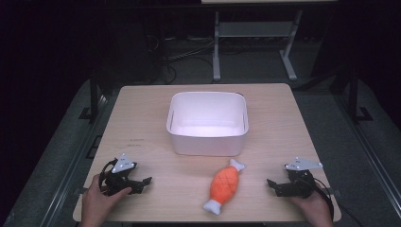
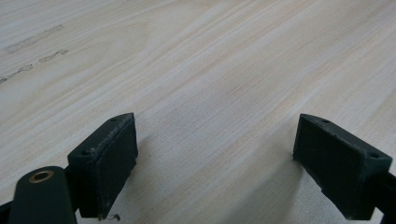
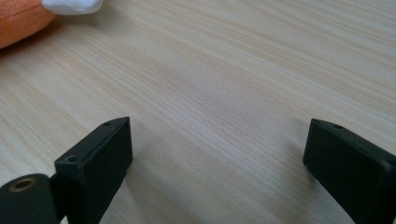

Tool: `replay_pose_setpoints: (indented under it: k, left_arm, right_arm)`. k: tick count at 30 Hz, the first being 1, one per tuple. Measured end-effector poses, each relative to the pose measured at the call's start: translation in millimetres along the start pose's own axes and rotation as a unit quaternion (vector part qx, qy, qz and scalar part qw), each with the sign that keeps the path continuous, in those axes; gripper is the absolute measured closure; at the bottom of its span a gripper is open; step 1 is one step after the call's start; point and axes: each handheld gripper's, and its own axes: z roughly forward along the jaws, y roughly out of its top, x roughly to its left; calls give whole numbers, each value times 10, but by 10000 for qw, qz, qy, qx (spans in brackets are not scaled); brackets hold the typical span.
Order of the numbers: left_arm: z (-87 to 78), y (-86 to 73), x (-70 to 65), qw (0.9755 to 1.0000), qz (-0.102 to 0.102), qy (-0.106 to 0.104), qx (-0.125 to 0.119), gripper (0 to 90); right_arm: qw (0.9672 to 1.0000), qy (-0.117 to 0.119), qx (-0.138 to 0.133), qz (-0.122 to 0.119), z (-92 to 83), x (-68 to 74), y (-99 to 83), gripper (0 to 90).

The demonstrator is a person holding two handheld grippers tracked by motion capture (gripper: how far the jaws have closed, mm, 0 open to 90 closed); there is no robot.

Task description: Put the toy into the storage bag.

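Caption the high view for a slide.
Open left gripper and right gripper flank an orange plush toy before a white bin.

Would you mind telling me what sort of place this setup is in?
Probably a lab or recording workspace: a bare wooden table with a white bin and an orange plush toy, cables on the floor, and a metal table frame behind.

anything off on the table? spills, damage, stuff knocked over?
Nothing stands out. The white tub sits upright, the orange toy lies flat in front of it, and both claws, left and right, are open on the table.
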Motion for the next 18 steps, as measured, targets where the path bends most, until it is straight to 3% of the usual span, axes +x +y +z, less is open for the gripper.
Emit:
replay_pose_setpoints:
  k: [10, 15, 18]
  left_arm:
    - [1, 0, -2, 10000, -16, -1, -12, 131]
    - [2, -2, -7, 10000, -29, 13, -28, 132]
    - [1, -2, -7, 10000, -33, 15, -19, 132]
  right_arm:
    - [10000, 13, -15, -4, -1, -7, -1, 83]
    - [9999, 120, 91, 70, -34, -19, 44, 178]
    - [9998, 128, 121, -49, -60, 18, 91, 247]
